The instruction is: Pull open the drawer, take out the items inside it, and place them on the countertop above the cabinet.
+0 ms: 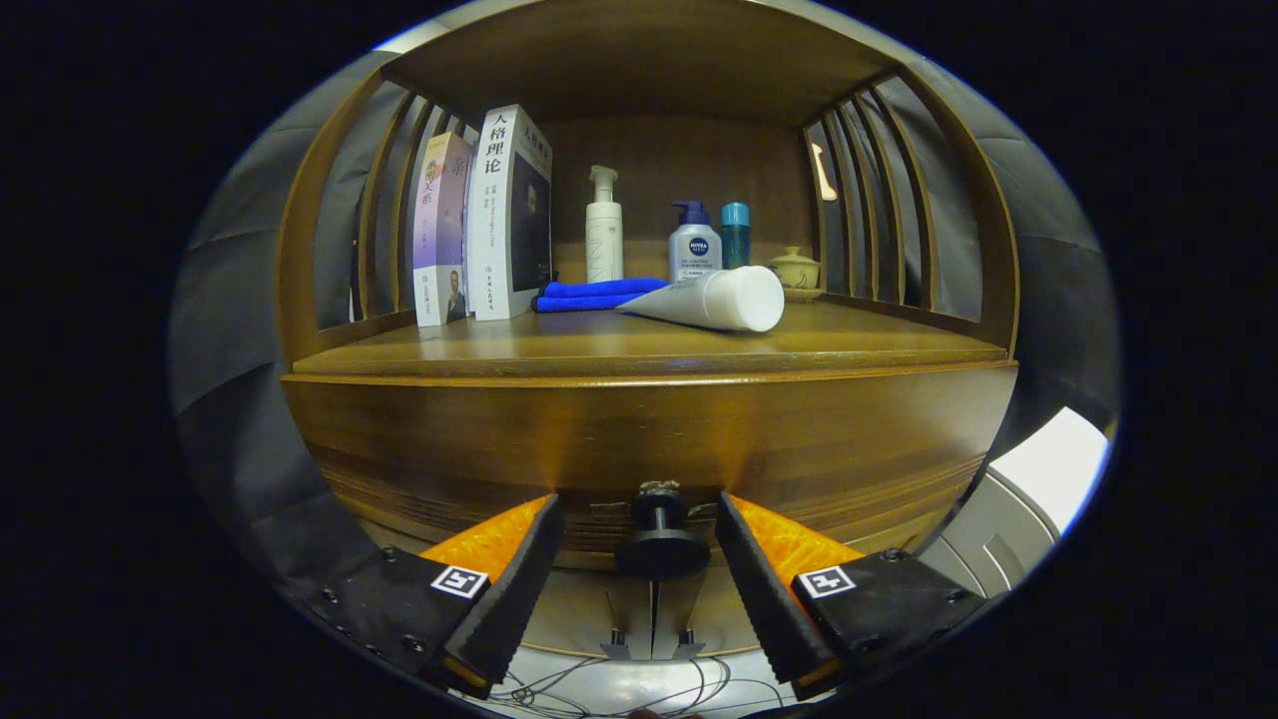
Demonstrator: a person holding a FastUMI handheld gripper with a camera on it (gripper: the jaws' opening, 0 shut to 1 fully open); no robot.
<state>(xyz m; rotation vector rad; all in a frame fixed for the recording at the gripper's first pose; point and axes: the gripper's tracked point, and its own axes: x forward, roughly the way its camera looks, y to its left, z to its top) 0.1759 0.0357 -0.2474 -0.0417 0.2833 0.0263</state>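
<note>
A wooden cabinet faces me, its drawer front closed below the countertop. A dark round knob sticks out of the drawer front low down. My gripper is open, and the knob sits between the two fingers, a clear gap on each side. Neither finger touches it. The drawer's contents are hidden.
On the countertop lie a white tube and a folded blue cloth. Behind them stand two books, a white pump bottle, a blue-capped bottle, a teal bottle and a small lidded pot. Slatted wooden sides enclose the shelf.
</note>
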